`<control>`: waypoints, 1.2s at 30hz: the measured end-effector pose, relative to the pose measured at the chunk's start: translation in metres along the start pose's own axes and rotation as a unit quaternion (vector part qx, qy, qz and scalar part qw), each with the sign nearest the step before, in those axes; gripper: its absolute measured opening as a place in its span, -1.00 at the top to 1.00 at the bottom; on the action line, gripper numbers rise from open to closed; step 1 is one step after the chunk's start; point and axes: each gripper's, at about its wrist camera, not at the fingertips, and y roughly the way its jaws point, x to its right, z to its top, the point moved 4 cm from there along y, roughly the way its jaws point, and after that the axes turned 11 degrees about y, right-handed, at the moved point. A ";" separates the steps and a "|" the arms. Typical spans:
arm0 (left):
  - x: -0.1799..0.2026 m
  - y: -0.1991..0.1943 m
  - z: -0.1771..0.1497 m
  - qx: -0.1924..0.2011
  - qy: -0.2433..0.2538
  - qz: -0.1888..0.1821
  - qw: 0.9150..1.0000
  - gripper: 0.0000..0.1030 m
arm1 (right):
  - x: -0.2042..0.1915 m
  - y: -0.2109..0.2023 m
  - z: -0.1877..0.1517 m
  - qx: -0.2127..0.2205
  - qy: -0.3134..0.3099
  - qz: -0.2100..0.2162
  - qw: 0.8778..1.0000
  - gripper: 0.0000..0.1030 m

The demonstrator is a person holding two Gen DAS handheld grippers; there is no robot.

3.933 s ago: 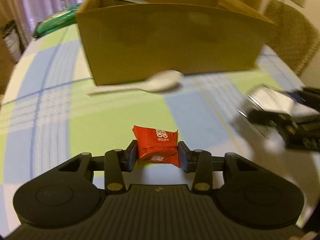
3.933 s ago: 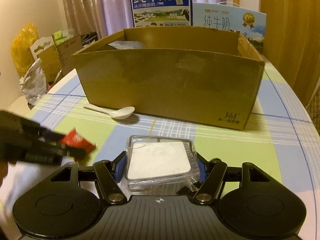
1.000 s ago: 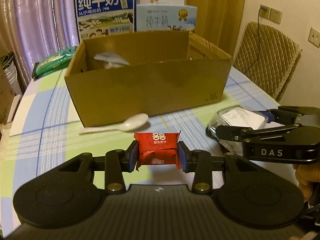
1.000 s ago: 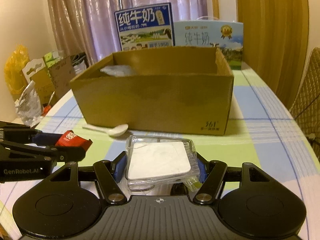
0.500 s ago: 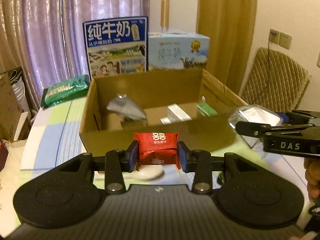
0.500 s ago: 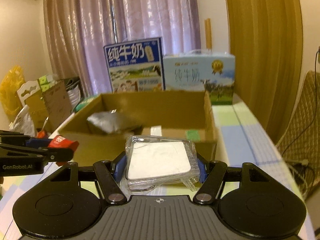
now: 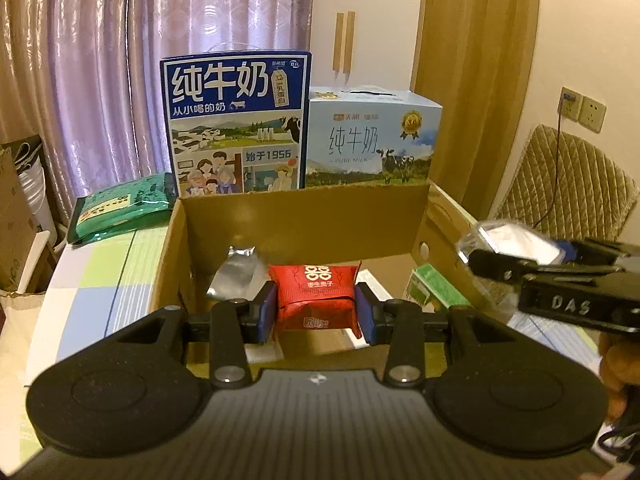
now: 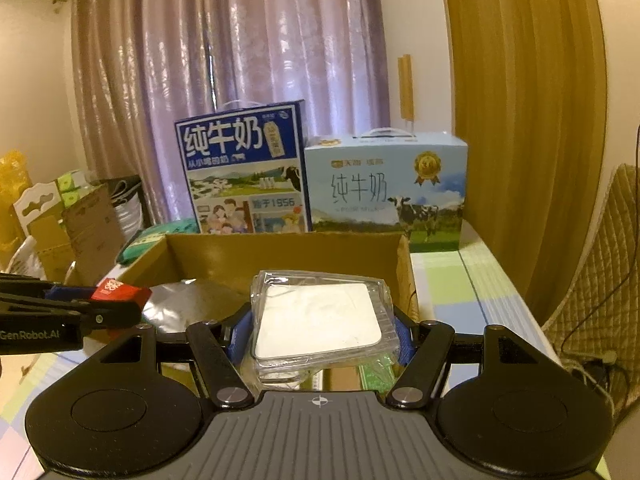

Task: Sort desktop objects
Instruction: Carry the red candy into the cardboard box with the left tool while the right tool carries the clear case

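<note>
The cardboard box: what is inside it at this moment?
Inside the cardboard box lie a silver foil pouch at the left and a green-and-white packet at the right. The held red packet and the left gripper cover the middle of the floor.

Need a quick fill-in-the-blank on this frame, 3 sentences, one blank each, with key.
1. The left gripper is shut on a ____ packet.
2. The right gripper holds a clear packet with a ____ pad inside.
3. Both grippers are held over an open ____ box, in front of two milk cartons.

Missing words: red; white; cardboard
</note>
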 end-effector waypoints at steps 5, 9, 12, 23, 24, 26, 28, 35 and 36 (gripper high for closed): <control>0.004 0.015 0.009 -0.001 0.001 -0.004 1.000 0.31 | -0.002 0.014 0.005 0.000 -0.003 0.002 1.000 -0.24; 0.004 0.023 0.010 -0.003 0.000 -0.006 1.000 0.31 | -0.001 0.021 0.007 0.000 0.002 0.000 1.000 -0.24; 0.002 0.029 0.009 -0.006 -0.002 -0.005 1.000 0.31 | 0.004 0.028 0.009 -0.003 0.008 -0.005 1.000 -0.24; 0.002 0.049 0.012 -0.011 -0.006 -0.010 1.000 0.31 | 0.013 0.041 0.011 -0.009 0.023 -0.014 1.000 -0.24; 0.002 0.050 0.011 -0.012 -0.006 -0.011 1.000 0.31 | 0.013 0.042 0.011 -0.010 0.024 -0.014 1.000 -0.24; 0.003 0.053 0.010 -0.016 -0.006 -0.012 1.000 0.31 | 0.014 0.043 0.010 -0.011 0.027 -0.014 0.999 -0.24; 0.003 0.055 0.010 -0.017 -0.006 -0.013 1.000 0.31 | 0.014 0.044 0.010 -0.012 0.027 -0.013 0.999 -0.24; 0.004 0.058 0.010 -0.018 -0.007 -0.014 1.000 0.30 | 0.015 0.043 0.009 -0.013 0.030 -0.014 0.999 -0.24; 0.004 0.058 0.010 -0.018 -0.008 -0.014 1.000 0.30 | 0.015 0.043 0.009 -0.012 0.030 -0.014 0.999 -0.24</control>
